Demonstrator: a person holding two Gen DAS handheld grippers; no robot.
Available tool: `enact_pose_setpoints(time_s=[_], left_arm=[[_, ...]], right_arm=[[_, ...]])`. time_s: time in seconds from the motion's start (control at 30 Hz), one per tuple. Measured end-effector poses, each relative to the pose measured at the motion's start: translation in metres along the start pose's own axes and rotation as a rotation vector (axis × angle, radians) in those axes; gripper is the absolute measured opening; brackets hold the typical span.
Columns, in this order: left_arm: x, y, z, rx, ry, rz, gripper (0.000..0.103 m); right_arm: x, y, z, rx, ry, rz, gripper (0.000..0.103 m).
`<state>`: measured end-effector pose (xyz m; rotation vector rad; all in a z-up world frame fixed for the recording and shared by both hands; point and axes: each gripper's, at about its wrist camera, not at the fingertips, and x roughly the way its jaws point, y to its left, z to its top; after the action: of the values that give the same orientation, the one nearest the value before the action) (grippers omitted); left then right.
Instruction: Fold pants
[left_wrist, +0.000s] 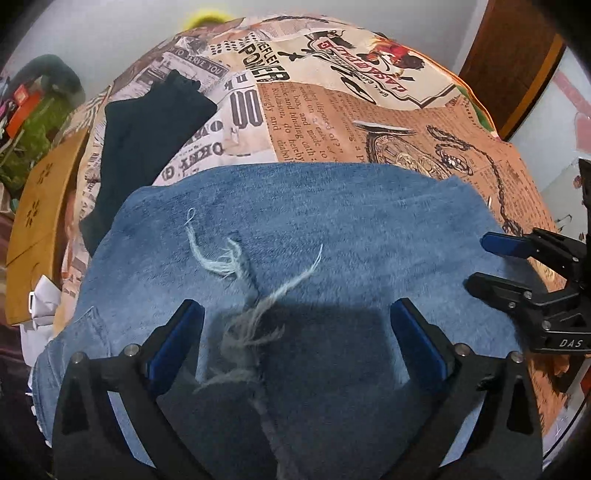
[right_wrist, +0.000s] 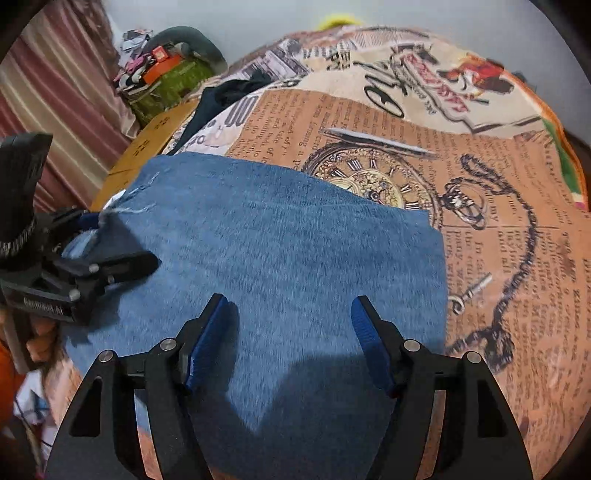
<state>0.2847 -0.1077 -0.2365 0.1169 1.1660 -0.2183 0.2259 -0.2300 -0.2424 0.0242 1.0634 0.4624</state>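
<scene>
Both the left gripper (left_wrist: 295, 321) and right gripper (right_wrist: 288, 317) hang spread and empty over the jeans (left_wrist: 332, 221). The frayed threads (left_wrist: 251, 295) at six o'clock may snag a pad, dragging the fold askew.

A bed (left_wrist: 369, 110) spread with a newspaper-and-pocket-watch print cover carries the blue denim pants (left_wrist: 295, 206), lying flat across its near part. A dark folded garment (left_wrist: 147, 133) lies on the cover beside them, toward the left edge.

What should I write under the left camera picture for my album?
Open left gripper hovering above frayed blue jeans on a newspaper-print cover.
</scene>
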Motion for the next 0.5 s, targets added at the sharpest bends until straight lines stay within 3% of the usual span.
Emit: enact_pose_setpoints(time_s=[0.13,0.5], left_arm=[[-0.007,0.006,-0.008,-0.026,-0.010,-0.008,0.103],[-0.042,0.021,-0.049,-0.095,-0.103,-0.004,0.103]], right_arm=[[-0.014,-0.005,-0.014,0.043,-0.003,0.021,0.065],[-0.029,0.003,-0.030,0.030,-0.018,-0.057,0.068]])
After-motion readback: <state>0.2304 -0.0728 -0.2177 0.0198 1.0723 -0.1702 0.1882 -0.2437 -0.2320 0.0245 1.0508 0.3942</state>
